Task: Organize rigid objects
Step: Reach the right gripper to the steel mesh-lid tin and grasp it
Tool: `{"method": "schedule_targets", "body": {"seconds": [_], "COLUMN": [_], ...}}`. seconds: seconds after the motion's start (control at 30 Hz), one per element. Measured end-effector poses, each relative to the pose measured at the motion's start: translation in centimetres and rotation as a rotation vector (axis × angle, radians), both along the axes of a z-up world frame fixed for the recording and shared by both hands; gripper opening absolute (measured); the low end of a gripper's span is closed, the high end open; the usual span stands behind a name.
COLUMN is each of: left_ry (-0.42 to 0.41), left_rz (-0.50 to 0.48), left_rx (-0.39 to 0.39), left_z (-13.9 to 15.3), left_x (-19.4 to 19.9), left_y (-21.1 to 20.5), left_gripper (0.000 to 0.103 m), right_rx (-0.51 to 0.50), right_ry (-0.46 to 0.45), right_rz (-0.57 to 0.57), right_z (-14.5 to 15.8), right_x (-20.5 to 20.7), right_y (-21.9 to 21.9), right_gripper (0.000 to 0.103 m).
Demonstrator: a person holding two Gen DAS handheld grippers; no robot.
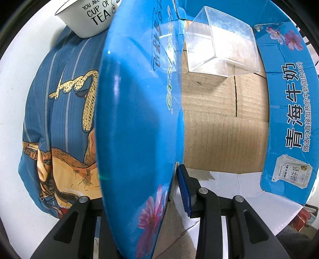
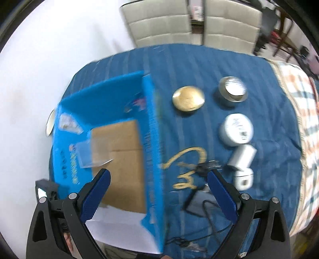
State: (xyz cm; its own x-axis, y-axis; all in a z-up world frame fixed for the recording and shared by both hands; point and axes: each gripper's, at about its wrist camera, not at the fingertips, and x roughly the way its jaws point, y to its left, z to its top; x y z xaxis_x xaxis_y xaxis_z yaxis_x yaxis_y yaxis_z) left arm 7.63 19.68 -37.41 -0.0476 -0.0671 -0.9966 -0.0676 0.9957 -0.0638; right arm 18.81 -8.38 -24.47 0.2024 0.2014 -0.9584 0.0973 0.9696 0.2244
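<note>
A blue cardboard milk box stands open on a blue patterned cloth. A clear plastic cube lies inside it on the brown bottom; it also shows blurred in the right wrist view. My left gripper is shut on the box's left wall. My right gripper is open and empty above the box's right wall. To its right lie a gold lid, a round tin, a white jar and a white cylinder.
A white enamel cup reading "CUP OF TEA" sits beyond the box's left wall. A black cable and small dark device lie on the cloth near my right gripper. A checked cloth lies at right. Chairs stand behind.
</note>
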Motion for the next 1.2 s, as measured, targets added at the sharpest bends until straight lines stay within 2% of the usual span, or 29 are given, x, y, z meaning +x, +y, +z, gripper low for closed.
{"method": "schedule_targets", "body": {"seconds": [0.13, 0.2, 0.23, 0.43, 0.6, 0.83, 1.2], "left_ry": [-0.001, 0.0, 0.0, 0.004, 0.008, 0.02, 0.047], "left_rz": [0.003, 0.003, 0.005, 0.007, 0.01, 0.023, 0.013], "left_rx": [-0.002, -0.002, -0.003, -0.001, 0.0, -0.001, -0.002], "left_z": [0.0, 0.0, 0.0, 0.0, -0.1, -0.2, -0.8], "left_x": [0.0, 0.0, 0.0, 0.1, 0.2, 0.5, 1.6], "left_y": [0.1, 0.1, 0.2, 0.4, 0.3, 0.6, 0.5], "left_gripper": [0.031, 0.031, 0.031, 0.031, 0.032, 0.032, 0.032], "right_rx": [0.09, 0.085, 0.072, -0.009, 0.083, 0.13, 0.075], "right_ry": [-0.016, -0.049, -0.048, 0.04, 0.1, 0.133, 0.215], "right_rz": [-0.192, -0.258, -0.27, -0.307, -0.424, -0.441, -0.353], "right_z": [0.2, 0.1, -0.2, -3.2, -6.9, -10.4, -14.5], "right_x": [0.9, 1.5, 1.9, 5.3, 7.8, 13.1, 17.7], "right_y": [-7.2, -10.4, -11.5, -16.6, -19.7, -20.3, -15.8], "right_gripper": [0.1, 0.1, 0.103, 0.103, 0.103, 0.103, 0.103]}}
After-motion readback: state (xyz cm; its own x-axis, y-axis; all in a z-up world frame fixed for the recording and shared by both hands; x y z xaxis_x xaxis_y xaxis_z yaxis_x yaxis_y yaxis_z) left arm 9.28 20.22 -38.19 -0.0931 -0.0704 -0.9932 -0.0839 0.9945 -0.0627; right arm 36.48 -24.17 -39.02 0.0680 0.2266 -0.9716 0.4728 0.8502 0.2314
